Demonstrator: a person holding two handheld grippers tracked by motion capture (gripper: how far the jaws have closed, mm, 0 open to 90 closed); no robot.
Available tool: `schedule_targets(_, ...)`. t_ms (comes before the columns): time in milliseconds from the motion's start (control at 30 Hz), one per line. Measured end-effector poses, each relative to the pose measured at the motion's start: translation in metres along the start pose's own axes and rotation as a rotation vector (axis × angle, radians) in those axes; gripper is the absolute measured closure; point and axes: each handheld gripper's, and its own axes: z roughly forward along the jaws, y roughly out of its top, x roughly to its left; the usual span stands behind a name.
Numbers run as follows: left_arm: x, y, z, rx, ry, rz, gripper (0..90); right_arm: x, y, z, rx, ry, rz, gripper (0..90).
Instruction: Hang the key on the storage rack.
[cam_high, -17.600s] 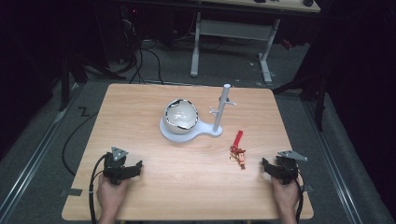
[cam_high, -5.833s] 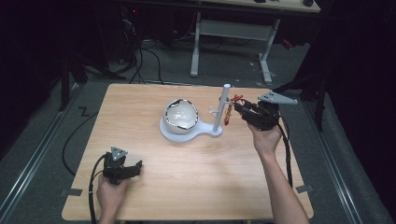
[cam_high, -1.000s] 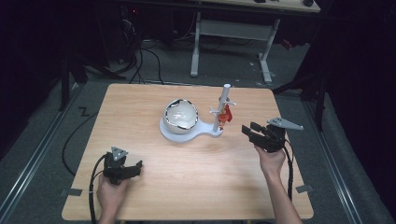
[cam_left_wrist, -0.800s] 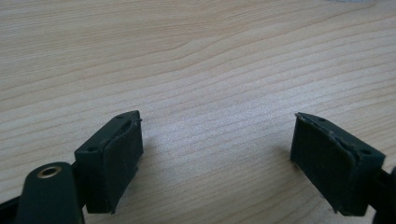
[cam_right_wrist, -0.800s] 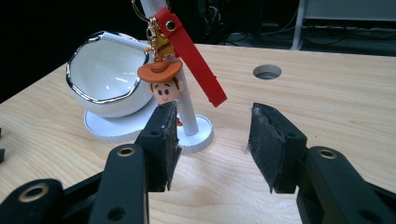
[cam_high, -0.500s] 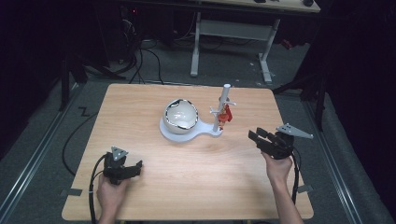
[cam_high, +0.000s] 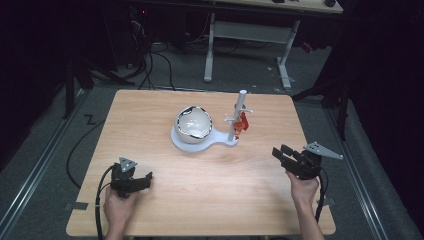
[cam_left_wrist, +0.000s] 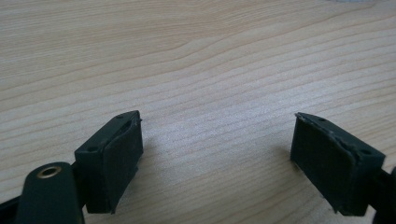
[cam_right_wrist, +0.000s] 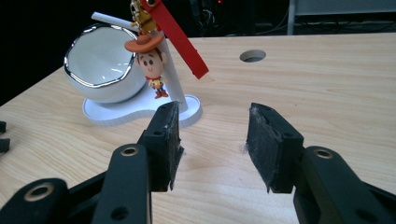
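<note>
A cowboy keychain (cam_right_wrist: 152, 63) with a red strap (cam_right_wrist: 180, 39) hangs from a peg of the white stand (cam_high: 239, 117), beside the white bowl (cam_high: 194, 124) on the same base, near the middle of the desk (cam_high: 150, 115). My right tongs (cam_high: 281, 154) sit well apart from it near the desk's right edge, jaws apart with nothing between them after just closing a little, pointed toward the stand. My left tongs (cam_high: 144, 180) rest near the front left corner, jaws wide apart over bare wood. The risk from here, as I judge it: the figure dangles freely on a thin peg, so a careless sweep of my right hand toward the stand could knock it off the peg or tip the light stand, bowl and all.
</note>
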Motion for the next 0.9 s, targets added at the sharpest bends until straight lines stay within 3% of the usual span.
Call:
schedule_targets(433,0.000,0.000,0.000,0.000,0.000,0.000,17.2,-0.009,-0.027,0.002,0.046,-0.035,0.025,53.9)
schedule_targets(567,0.000,0.000,0.000,0.000,0.000,0.000,17.2,-0.011,-0.035,0.006,0.075,-0.072,0.012,53.8)
schedule_targets(900,0.000,0.000,0.000,0.000,0.000,0.000,17.2,-0.016,-0.048,0.011,0.121,-0.113,-0.003,53.7)
